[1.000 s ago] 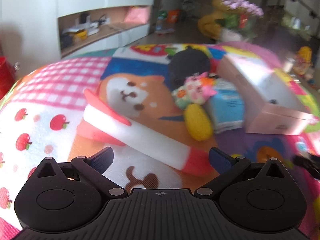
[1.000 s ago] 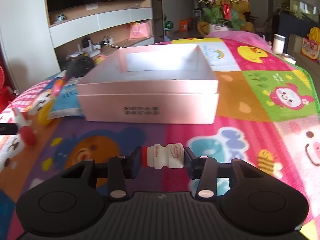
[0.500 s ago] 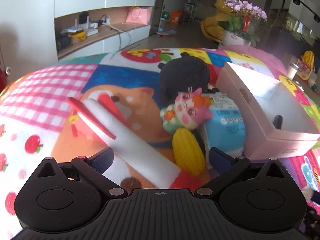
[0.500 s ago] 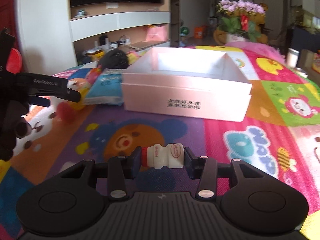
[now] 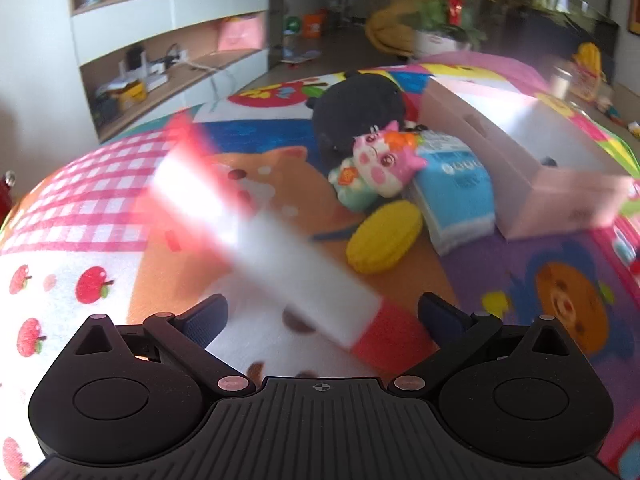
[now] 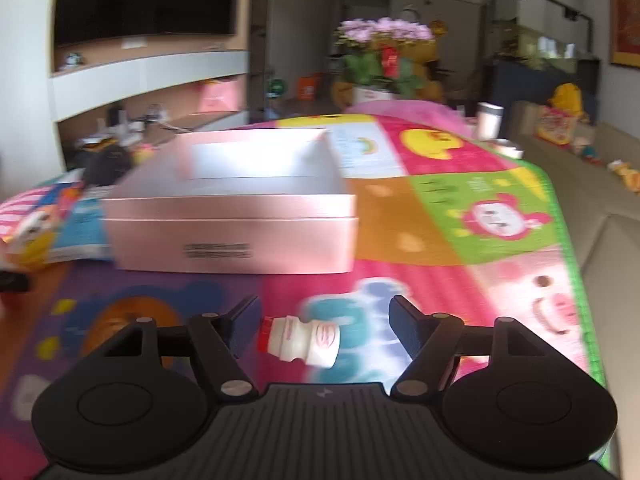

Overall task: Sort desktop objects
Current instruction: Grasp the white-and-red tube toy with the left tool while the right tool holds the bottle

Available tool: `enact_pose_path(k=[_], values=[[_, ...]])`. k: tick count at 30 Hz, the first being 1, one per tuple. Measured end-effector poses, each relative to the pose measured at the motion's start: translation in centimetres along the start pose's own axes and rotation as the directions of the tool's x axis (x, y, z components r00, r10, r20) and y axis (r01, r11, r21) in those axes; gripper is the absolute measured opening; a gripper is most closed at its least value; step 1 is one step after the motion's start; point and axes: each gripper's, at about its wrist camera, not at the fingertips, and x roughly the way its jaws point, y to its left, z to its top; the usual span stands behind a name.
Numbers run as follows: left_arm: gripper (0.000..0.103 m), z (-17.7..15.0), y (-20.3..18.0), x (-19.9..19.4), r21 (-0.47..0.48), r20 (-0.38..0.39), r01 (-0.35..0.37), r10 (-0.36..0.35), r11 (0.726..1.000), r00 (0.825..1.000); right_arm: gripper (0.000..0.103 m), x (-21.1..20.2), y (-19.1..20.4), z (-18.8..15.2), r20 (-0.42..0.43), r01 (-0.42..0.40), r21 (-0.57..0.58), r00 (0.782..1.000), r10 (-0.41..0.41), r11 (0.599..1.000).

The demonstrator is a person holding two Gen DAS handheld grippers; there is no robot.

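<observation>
My right gripper (image 6: 325, 318) is open. A small white bottle with a red cap (image 6: 301, 342) lies loose between its fingers, free of both pads. The pink open box (image 6: 236, 216) stands just beyond it on the mat. My left gripper (image 5: 322, 314) is open and empty. A long white and red foam plane (image 5: 272, 252) lies blurred right in front of it, its red nose near the right finger. Beyond lie a yellow toy (image 5: 384, 236), a pink cat toy (image 5: 380, 164), a blue tissue pack (image 5: 456, 192), a black plush (image 5: 358, 110) and the box (image 5: 532, 168).
A colourful cartoon play mat (image 6: 472, 208) covers the table; its green edge runs down the right. White shelves (image 5: 168, 36) and a flower pot (image 6: 380, 64) stand behind the table. A white cup (image 6: 490, 120) sits at the far right corner.
My right gripper has opened and let go of the small bottle, which now sits tilted between the fingers. The right view swung right. The left view shifted, both blurred by motion.
</observation>
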Motion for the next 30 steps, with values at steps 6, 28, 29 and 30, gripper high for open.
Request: enact_pose_path(k=[6,28,29,30], values=[[0.103,-0.4,0.7,-1.2,0.022,0.015,-0.001,0.001,1.0,1.0,0.074,2.4,-3.9,-0.1,-0.063,0.169,0.072,0.984,-0.164,0.983],[0.033,0.7,0.2,-1.6,0.053,0.077,0.005,-0.009,0.999,0.997,0.085,0.5,-0.7,0.1,-0.04,-0.068,-0.058,0.997,0.066,0.996],[0.033,0.5,0.3,-2.3,0.051,0.085,0.015,-0.019,0.999,0.996,0.084,0.2,-0.5,0.2,-0.04,-0.09,-0.074,0.995,0.088,0.993],[0.033,0.3,0.4,-3.1,0.052,0.092,0.025,-0.03,0.998,0.995,0.084,-0.2,-0.3,0.2,-0.04,-0.113,-0.092,0.993,0.11,0.989]])
